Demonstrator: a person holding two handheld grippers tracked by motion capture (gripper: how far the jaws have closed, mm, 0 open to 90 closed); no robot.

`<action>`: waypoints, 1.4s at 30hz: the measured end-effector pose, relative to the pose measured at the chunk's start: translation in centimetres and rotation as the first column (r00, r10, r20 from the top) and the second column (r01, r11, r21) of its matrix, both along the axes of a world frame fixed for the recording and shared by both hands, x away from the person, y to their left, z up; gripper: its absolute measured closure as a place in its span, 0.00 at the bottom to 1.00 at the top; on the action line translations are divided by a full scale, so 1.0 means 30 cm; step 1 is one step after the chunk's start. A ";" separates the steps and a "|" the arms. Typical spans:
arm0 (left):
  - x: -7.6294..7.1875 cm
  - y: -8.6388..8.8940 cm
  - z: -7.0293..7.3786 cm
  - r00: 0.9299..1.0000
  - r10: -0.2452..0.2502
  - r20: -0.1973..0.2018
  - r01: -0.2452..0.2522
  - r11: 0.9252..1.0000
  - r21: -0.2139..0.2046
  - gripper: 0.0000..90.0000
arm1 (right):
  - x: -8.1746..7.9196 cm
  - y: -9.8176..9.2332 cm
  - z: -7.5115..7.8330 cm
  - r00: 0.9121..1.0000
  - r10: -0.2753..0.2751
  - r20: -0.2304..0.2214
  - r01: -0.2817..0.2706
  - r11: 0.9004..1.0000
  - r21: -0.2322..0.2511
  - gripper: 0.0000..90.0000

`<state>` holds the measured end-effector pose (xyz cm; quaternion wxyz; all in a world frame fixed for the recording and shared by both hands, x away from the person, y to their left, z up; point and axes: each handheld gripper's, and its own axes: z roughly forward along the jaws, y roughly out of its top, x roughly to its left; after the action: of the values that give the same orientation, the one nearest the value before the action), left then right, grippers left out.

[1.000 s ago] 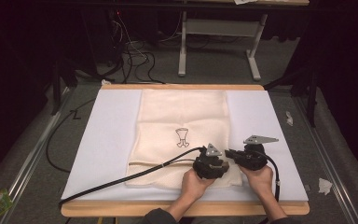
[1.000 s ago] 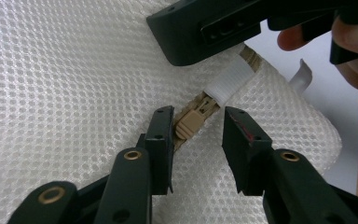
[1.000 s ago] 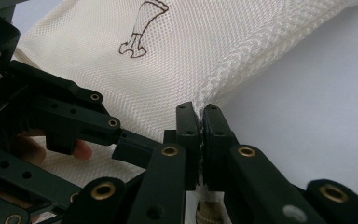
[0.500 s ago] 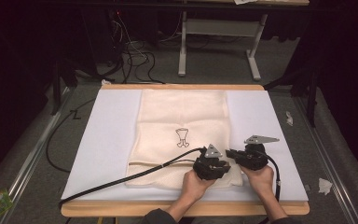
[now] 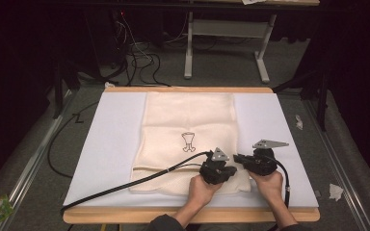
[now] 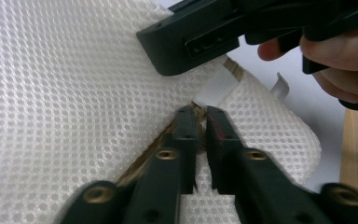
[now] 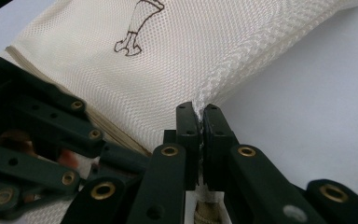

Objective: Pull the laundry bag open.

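Item: cream mesh bag [image 5: 188, 130], 1 piece, printed with a small dark emblem [image 5: 188, 141]. It lies flat on the white board [image 5: 111, 144] of the table, long axis running away from the person, near end at the front edge where both hands work.

Zipper line [image 5: 164, 168]: a tan strip crossing the bag's near end, roughly side to side.

Left gripper [image 6: 201, 121]: jaws nearly together over the tan zipper strip, next to a white tab [image 6: 216, 86]. Whether they actually pinch the zipper pull cannot be told; the gap is blurred.

Right gripper [image 7: 199, 116]: jaws pressed together on the bag's stitched right edge [image 7: 242, 60], at the near right corner, with mesh bunched between them.

Governing relation: the 2 grippers sit just beside each other at the near right corner, right one anchoring the edge, left one on the zipper. The zipper's free length lies to the left of both, so any pull along it would likely fall to the left gripper, travelling leftward.
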<state>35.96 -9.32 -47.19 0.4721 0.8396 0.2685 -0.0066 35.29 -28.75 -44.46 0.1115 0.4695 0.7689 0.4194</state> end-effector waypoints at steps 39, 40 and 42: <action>-0.008 0.022 0.028 0.999 -0.006 0.046 0.003 0.998 0.065 0.97 | -0.019 -0.040 -0.016 1.000 0.004 -0.004 -0.004 1.000 -0.030 0.98; -0.007 0.025 0.029 0.999 -0.011 0.049 0.008 0.998 0.068 0.97 | -0.019 -0.041 -0.016 1.000 0.002 -0.006 -0.003 1.000 -0.029 0.98; -0.008 0.027 0.032 0.999 -0.009 0.050 0.006 0.997 0.073 0.97 | -0.019 -0.042 -0.017 1.000 0.003 -0.006 -0.003 1.000 -0.030 0.98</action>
<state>35.70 -8.53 -46.22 0.4477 0.8572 0.2534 0.0227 34.71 -30.01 -44.95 0.1157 0.4677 0.7762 0.4067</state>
